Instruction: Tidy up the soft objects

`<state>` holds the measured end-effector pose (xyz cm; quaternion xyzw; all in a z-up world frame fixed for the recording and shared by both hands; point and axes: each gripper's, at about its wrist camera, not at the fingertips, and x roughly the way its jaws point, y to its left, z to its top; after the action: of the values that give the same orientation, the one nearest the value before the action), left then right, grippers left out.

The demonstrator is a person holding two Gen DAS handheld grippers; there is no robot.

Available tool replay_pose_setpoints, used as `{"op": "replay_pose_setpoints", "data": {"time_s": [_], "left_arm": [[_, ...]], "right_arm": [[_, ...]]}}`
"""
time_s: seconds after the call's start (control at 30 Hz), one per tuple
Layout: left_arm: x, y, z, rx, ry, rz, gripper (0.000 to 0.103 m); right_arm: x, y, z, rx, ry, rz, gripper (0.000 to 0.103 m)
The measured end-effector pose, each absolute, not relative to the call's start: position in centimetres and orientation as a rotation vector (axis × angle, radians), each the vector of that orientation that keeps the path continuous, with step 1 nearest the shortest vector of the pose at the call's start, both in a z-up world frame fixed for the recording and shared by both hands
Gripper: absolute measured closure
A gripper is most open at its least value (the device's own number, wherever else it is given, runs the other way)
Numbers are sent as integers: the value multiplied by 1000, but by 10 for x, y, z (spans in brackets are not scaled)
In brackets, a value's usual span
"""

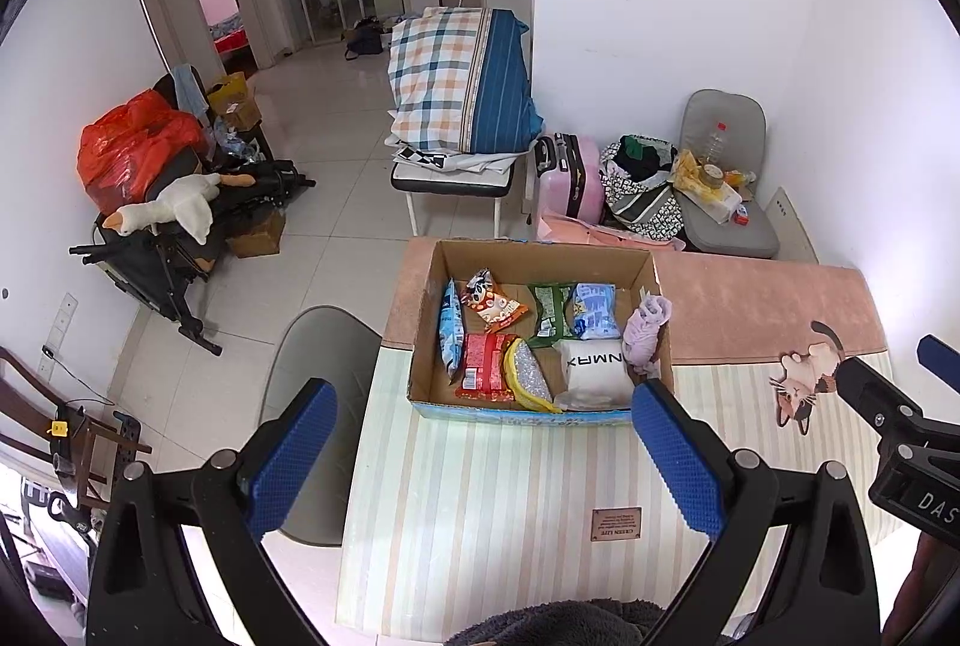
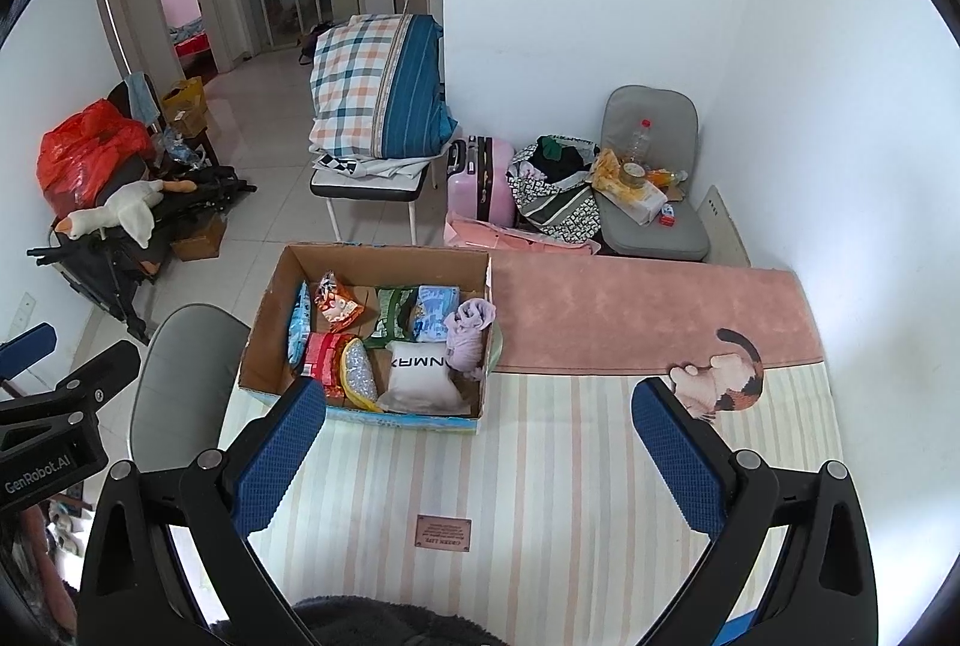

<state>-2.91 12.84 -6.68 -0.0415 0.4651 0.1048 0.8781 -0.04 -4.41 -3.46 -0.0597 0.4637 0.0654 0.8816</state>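
An open cardboard box stands on the striped mat on the table. It holds several soft items: snack packets, a red packet, a white pouch, a yellow-rimmed silver pouch and a lilac cloth. My left gripper is open and empty, hovering just short of the box. My right gripper is open and empty over the mat, right of the box. Each gripper shows at the edge of the other's view.
A pink runner covers the table's far side, with a cat picture on the mat. A grey chair stands left of the table. Beyond are another grey chair with clutter, a pink suitcase and a bedding-stacked stool.
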Motion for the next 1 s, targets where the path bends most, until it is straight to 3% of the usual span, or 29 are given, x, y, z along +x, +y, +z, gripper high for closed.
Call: {"op": "replay_pose_setpoints", "data": {"time_s": [1.0], "left_arm": [[-30, 128, -67, -87, 976, 221, 3]], "right_arm": [[-3, -38, -37, -130, 960, 129, 0]]}}
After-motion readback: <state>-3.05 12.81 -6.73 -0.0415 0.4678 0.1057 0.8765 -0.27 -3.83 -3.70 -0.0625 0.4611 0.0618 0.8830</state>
